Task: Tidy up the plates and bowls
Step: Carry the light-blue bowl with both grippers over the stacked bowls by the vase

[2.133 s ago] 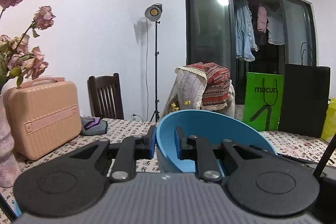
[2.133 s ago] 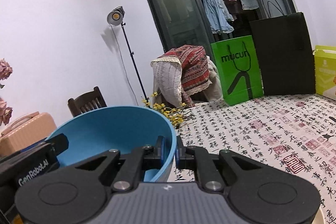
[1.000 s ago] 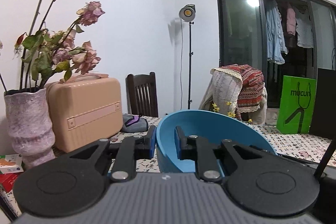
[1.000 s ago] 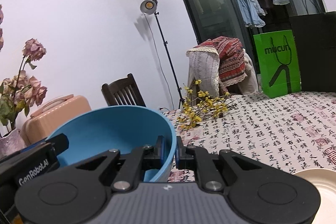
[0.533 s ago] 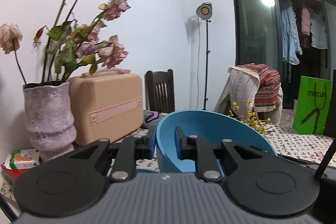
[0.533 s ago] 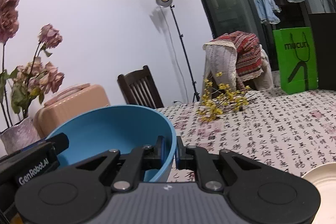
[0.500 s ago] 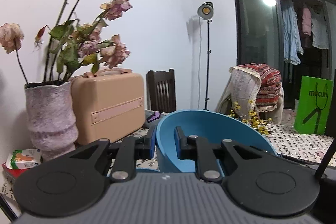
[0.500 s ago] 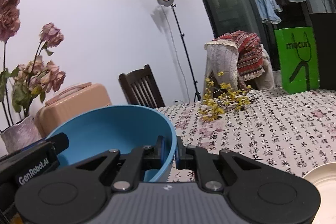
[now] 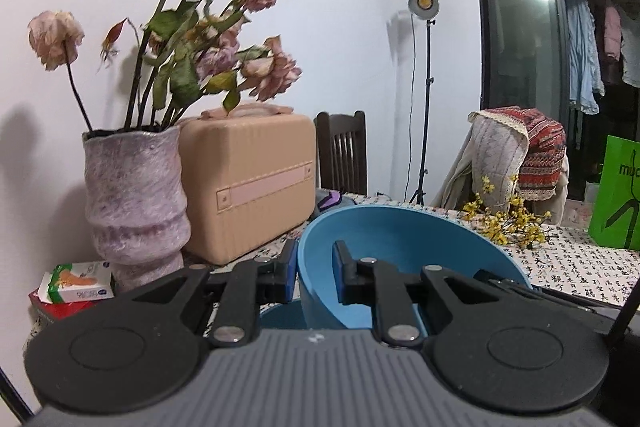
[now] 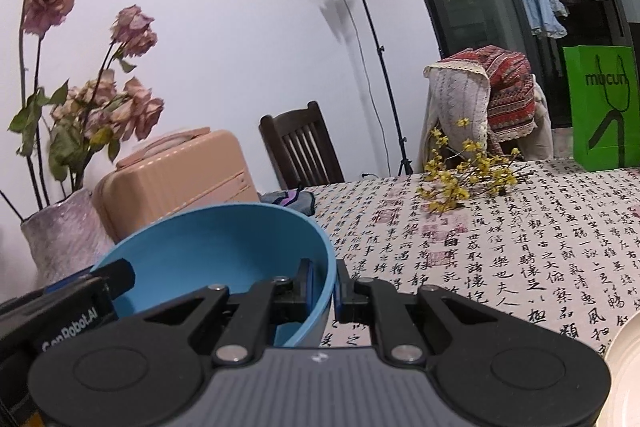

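**Blue bowl clamped from both sides above the desk**

The left gripper [image 9: 314,269] has its fingers [image 9: 289,267] closed on the near wall of a smooth, round blue bowl [image 9: 404,235], one pad outside, one inside. The right gripper [image 10: 322,287] pinches the opposite rim the same way, holding the bowl above the desk [image 10: 500,235], whose cloth is printed with calligraphy. A second blue rim [image 9: 280,313] shows just beneath (little of it visible). Beyond stand a rough, mottled pink vase [image 9: 136,203] of wilted roses, a ribbed peach case [image 9: 248,179], and a glossy cream plate [image 10: 626,379] at the right edge.
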A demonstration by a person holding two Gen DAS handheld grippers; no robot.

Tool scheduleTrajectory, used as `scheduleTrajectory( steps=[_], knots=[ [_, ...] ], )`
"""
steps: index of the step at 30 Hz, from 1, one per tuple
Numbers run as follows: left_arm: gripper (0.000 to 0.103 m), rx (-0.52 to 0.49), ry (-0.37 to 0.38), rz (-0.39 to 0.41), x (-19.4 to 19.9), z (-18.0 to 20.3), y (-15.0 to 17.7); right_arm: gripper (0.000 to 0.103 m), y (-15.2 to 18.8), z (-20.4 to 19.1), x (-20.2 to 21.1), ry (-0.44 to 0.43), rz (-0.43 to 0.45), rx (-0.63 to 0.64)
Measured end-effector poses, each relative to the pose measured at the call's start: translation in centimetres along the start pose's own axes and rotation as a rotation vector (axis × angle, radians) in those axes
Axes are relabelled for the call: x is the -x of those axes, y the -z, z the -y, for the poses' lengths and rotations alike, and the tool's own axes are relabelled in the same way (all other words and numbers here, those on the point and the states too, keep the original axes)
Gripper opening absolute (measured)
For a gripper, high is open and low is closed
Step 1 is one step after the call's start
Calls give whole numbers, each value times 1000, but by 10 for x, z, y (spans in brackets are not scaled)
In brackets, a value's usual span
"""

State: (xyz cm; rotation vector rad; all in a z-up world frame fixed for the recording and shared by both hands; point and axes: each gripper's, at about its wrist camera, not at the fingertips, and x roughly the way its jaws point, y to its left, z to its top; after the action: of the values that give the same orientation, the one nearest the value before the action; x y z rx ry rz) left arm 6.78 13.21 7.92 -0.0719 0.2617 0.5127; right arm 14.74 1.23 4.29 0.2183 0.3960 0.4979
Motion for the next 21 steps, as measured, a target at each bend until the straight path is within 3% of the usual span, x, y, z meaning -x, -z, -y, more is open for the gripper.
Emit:
scheduleTrajectory(
  steps=[21],
  knots=[
    [18, 17, -26, -51, -9, -23, 10, 10, 14, -23, -17, -11, -53, 47]
  ],
)
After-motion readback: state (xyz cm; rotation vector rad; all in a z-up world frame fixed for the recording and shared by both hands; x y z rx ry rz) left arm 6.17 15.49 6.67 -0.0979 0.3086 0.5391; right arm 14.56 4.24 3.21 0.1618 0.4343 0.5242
